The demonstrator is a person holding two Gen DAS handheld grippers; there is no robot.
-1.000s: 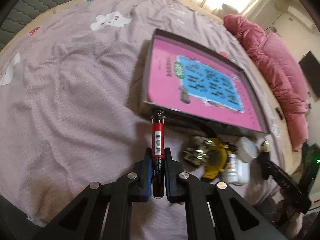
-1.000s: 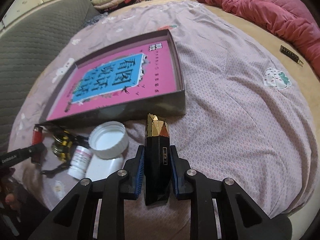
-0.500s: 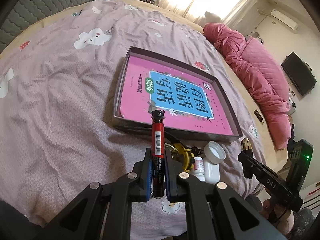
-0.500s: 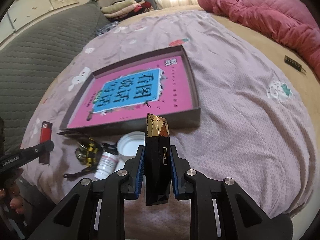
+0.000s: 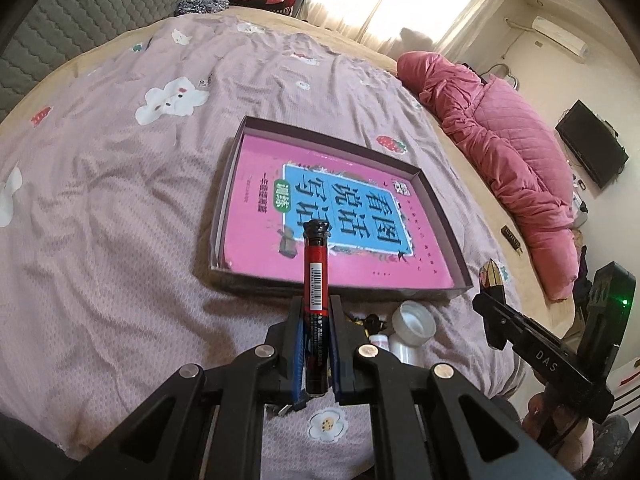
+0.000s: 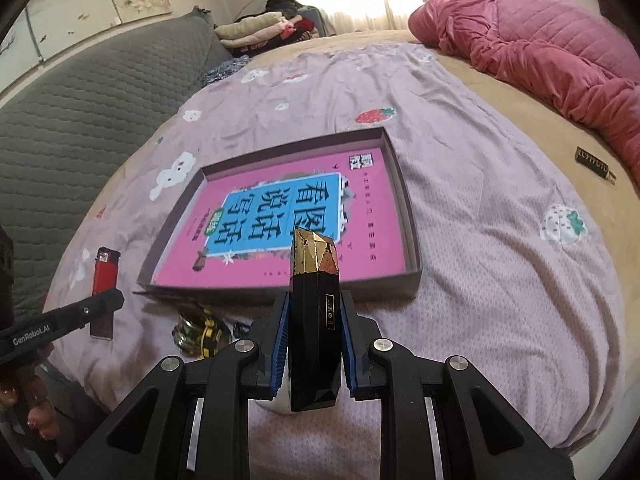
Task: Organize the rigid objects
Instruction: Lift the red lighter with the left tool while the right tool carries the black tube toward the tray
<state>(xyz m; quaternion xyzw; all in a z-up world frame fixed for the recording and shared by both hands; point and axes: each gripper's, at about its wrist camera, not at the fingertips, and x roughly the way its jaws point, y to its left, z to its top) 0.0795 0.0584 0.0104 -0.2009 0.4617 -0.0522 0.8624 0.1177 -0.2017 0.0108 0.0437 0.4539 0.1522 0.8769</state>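
Note:
My left gripper point(image 5: 316, 310) is shut on a red lighter point(image 5: 316, 268) with a black top, which sticks out over the near wall of a dark shallow box point(image 5: 400, 293). A pink and blue book point(image 5: 344, 208) lies flat in that box. My right gripper point(image 6: 315, 306) is shut on a black faceted case with a gold tip point(image 6: 316, 260), also held above the box's near wall point(image 6: 380, 286). Each gripper shows in the other's view: the right gripper point(image 5: 494, 296) at the right edge, the left gripper point(image 6: 100, 306) with the lighter point(image 6: 105, 276) at the left.
On the lilac sheet before the box lie a white cap point(image 5: 414, 318), a small white bottle point(image 5: 378, 340) and a yellow-black reel point(image 6: 202, 330). A pink quilt point(image 5: 500, 132) lies at the right. A small dark bar point(image 6: 594, 162) rests on the tan cover. A hand point(image 6: 36, 420) shows low left.
Both grippers have risen with their objects still held. The box and the loose items now look smaller and farther below, and more of the bed and room shows.

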